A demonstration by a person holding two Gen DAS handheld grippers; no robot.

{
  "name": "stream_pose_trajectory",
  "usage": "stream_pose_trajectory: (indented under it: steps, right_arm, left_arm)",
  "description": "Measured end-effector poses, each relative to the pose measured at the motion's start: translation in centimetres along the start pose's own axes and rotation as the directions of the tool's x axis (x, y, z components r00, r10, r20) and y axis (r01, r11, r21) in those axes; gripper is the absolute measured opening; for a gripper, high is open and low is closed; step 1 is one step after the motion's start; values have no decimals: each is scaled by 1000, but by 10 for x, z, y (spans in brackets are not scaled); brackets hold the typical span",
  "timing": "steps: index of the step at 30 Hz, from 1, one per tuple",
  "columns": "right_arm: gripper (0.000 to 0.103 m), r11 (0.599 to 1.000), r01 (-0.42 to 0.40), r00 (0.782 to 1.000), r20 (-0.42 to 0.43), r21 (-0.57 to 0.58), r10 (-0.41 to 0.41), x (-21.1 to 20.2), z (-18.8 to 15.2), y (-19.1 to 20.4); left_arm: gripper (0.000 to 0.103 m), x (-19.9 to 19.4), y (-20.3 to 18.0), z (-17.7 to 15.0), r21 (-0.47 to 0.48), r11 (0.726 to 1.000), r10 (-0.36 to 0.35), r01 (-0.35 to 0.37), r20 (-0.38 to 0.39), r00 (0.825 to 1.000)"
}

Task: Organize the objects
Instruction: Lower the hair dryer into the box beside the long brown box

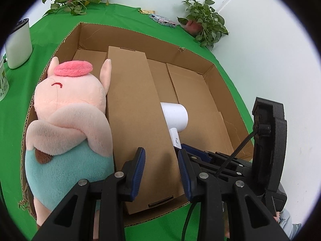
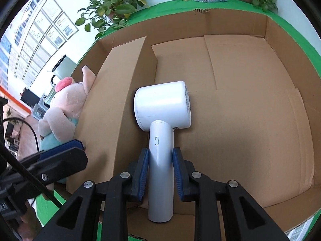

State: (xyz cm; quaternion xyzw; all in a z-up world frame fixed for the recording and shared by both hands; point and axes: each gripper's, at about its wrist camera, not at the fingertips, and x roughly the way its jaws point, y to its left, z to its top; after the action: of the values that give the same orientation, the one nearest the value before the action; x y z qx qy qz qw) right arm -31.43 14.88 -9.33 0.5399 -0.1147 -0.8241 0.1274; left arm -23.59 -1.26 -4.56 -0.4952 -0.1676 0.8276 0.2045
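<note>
In the left wrist view, your left gripper [image 1: 161,170] sat at the bottom centre, its blue pads [image 1: 138,170] parted by a gap yet as tight as they got, with nothing pinched between them. Under them lay a long flat cardboard carton [image 1: 136,120], running from the bottom centre up toward the top of the frame, inside a large open cardboard box [image 1: 220,92] on a green cloth [image 1: 50,30]. A pink plush pig [image 1: 70,110] with a teal belly lay along the carton's left side, touching it. At the carton's right edge, centre right, the white hair dryer [image 1: 176,116] showed its round barrel and part of its handle. Your right gripper [image 1: 195,150] reached in from the lower right at the handle.

In the right wrist view, your right gripper [image 2: 160,170] at the bottom centre pinched the hair dryer's [image 2: 162,104] handle between both blue pads [image 2: 143,170]. The barrel rested on the box [image 2: 250,100] floor at centre frame, just beside the carton [image 2: 112,104] on its left. The pig [image 2: 64,104] lay at the left edge beyond the carton, and your left gripper [image 2: 60,152] showed at the lower left.
</note>
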Motion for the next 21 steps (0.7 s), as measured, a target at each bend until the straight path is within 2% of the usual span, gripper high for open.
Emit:
stream_pose_trajectory:
  steps: [7, 18, 21]
  right_arm:
    - [23, 1000, 13, 1000, -3, 5, -13, 7, 0, 11]
    - [26, 997, 26, 1000, 16, -68, -24, 6, -7, 16]
    - [31, 995, 37, 999, -9, -91, -38, 10, -8, 17]
  left_arm:
    - [33, 0, -3, 1, 5, 1000, 19, -19, -5, 1000]
    - [33, -7, -8, -3, 28, 999, 44, -45, 22, 999]
    - [33, -9, -8, -3, 27, 998, 47, -48, 25, 999]
